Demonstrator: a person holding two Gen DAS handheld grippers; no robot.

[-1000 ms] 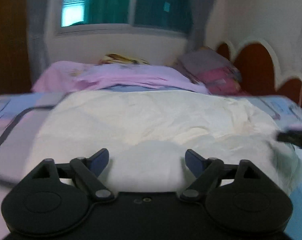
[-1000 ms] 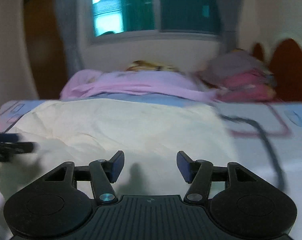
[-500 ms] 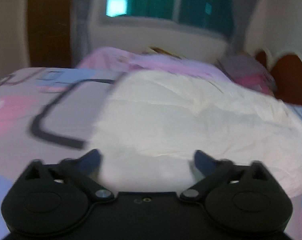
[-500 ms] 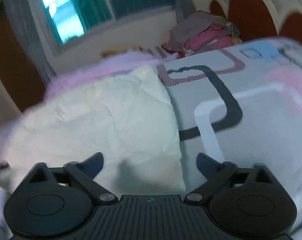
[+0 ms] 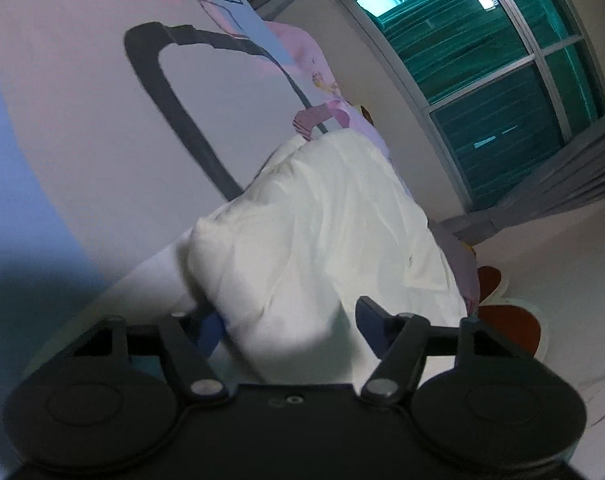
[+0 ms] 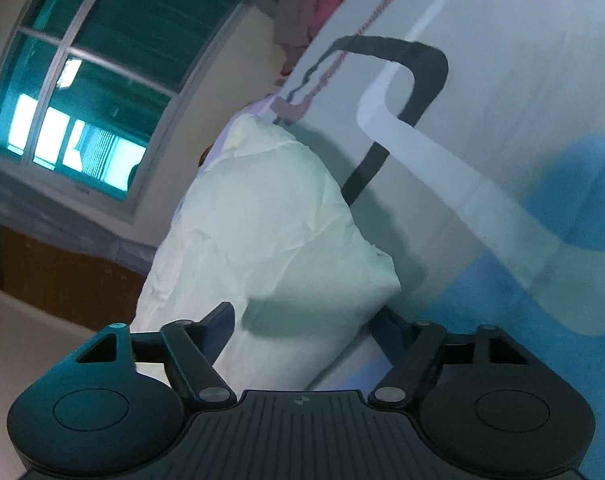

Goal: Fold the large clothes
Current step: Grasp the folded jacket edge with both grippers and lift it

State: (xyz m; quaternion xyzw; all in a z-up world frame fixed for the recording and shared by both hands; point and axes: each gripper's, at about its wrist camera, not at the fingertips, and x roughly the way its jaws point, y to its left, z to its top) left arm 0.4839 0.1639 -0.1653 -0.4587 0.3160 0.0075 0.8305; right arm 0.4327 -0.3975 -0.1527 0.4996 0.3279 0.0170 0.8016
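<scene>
A large cream-white garment [image 5: 314, 216] lies spread on the patterned bedsheet [image 5: 82, 128]; it also shows in the right wrist view [image 6: 262, 216]. My left gripper [image 5: 290, 324] is open, rolled sideways, its jaws straddling the garment's near left corner; the left finger sits partly under the cloth. My right gripper [image 6: 302, 320] is open, rolled the other way, its jaws on either side of the garment's near right corner. Neither jaw pair has closed on the cloth.
The bedsheet [image 6: 482, 160] has grey, pink and blue shapes. A lilac blanket [image 5: 322, 80] lies beyond the garment. A pile of clothes [image 6: 314, 4] sits by the headboard [image 5: 506, 320]. A window [image 5: 502, 48] and wall are behind the bed.
Both grippers have moved apart to the garment's near corners, dropped low and rolled sideways. The jaws now straddle the cloth corners. Both stay open.
</scene>
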